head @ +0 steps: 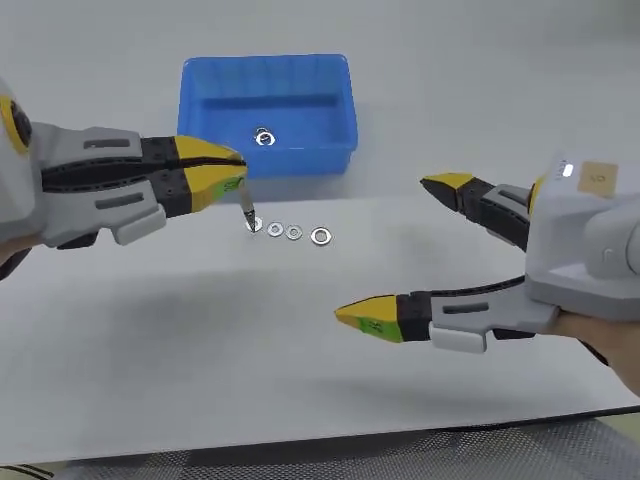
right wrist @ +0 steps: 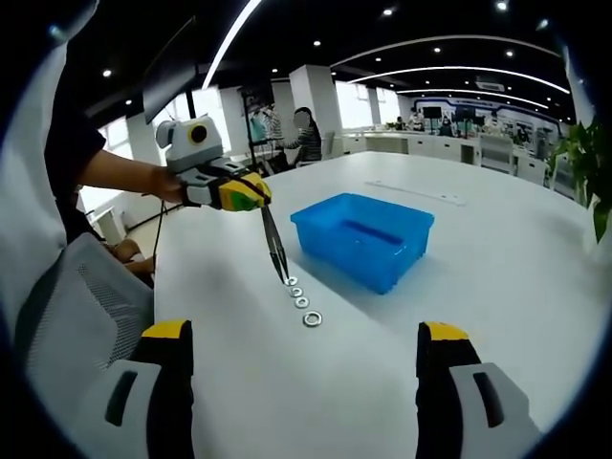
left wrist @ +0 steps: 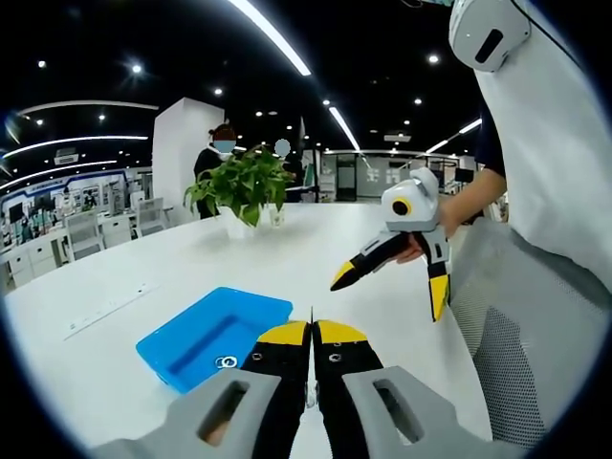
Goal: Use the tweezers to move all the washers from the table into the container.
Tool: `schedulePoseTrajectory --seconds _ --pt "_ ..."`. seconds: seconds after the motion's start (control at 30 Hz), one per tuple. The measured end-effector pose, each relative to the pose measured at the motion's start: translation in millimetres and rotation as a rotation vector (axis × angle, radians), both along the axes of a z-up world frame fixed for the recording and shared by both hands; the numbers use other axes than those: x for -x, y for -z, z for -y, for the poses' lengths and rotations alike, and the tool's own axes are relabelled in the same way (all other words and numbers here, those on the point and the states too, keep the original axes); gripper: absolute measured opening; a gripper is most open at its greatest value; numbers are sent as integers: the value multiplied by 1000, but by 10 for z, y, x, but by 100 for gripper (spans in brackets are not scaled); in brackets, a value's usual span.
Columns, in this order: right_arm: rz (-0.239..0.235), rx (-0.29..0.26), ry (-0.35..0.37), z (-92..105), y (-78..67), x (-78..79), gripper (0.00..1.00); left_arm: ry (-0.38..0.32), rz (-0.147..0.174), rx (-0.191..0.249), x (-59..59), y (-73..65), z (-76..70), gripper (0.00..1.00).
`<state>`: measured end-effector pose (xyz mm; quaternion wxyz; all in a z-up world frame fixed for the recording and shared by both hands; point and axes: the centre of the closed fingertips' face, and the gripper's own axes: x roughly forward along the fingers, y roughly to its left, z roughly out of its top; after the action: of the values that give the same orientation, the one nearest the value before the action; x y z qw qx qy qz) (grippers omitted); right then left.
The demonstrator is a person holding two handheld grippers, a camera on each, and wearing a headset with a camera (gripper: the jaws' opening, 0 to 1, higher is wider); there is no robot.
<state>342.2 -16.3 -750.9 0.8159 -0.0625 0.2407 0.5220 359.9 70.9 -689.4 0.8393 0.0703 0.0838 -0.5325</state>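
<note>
The washers (head: 293,232) are little flat metal rings. Four of them lie in a short row on the white table (head: 200,340), just in front of the blue container (head: 270,165). One more washer (head: 263,138) already lies inside the container.

I think they are very light and hard, and they will not bend or break. But they are thin and smooth and they lie flat. So they may slip away or flip out when you pinch them. A good way is to take one side of the ring, with one tip through the hole and one tip outside the edge. Squeeze softly, not hard.

The tweezers (head: 246,208) point down. Their tips are at the ring at the end of the row nearest your left gripper (head: 238,172). I cannot tell if they touch it. That gripper has its jaws closed tight on the top of the tweezers.

Your right gripper (head: 395,248) is off to the other side of the row. Its jaws are spread wide and there is nothing in them.

When you lift a ring, go slow and keep it level. The trip over the container wall is short.
</note>
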Motion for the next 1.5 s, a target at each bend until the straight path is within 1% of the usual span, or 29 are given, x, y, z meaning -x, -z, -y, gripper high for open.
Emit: schedulePoseTrajectory --seconds 0.07,0.13,0.27,0.33,0.53,0.6,0.67,0.7,0.73,0.8,0.83,0.9,0.97,1.0,1.03,1.13,1.2,1.23,1.37,1.47,1.5 --pt "1 -1 1 -1 -5 -3 98 -2 1 3 2 0 -2 4" --pt "1 -6 3 0 -14 -1 97 -3 2 15 1 -17 3 4" --pt "-4 -7 5 9 -6 12 97 4 2 16 -9 -14 23 4" --pt "-4 -1 7 22 7 14 97 4 2 2 -23 24 26 4" --pt "-8 -6 11 33 2 9 96 2 -10 12 -30 47 22 4" --pt "-10 -9 8 15 0 0 95 4 -17 5 -41 50 9 4" --pt "-11 -12 -12 -44 -5 -10 91 5 -40 -26 -59 58 -9 4" --pt "2 -20 -36 -103 -23 -16 89 18 -32 -60 -55 67 -19 4" --pt "5 -23 -45 -141 -33 -25 87 40 -27 -92 -41 72 -17 4" --pt "8 -43 -81 -271 -69 -44 84 48 -41 -99 -37 66 4 4" --pt "10 -48 -95 -324 -80 -55 82 54 -33 -110 -36 70 6 4" --pt "14 -50 -128 -432 -98 -74 78 54 -44 -116 -40 73 10 4" --pt "13 -69 -160 -554 -126 -93 73 56 -50 -120 -33 80 13 4" --pt "11 -79 -192 -623 -132 -85 70 53 -56 -119 -35 81 15 4" --pt "6 -81 -218 -670 -122 -71 65 52 -55 -123 -34 82 15 4" --pt "-4 -56 -274 -791 -22 -77 56 57 -58 -151 -6 83 18 4" --pt "-4 -40 -309 -871 29 -86 54 53 -58 -169 0 89 2 4" --pt "-5 -35 -318 -899 43 -92 53 43 -66 -174 -2 94 -18 4" --pt "-12 -30 -366 -1027 70 -91 51 30 -79 -168 38 102 -35 4" --pt "-14 -26 -398 -1093 79 -76 48 21 -81 -168 58 106 -29 4" --pt "-11 -22 -416 -1118 90 -71 45 15 -80 -165 61 108 -26 4"
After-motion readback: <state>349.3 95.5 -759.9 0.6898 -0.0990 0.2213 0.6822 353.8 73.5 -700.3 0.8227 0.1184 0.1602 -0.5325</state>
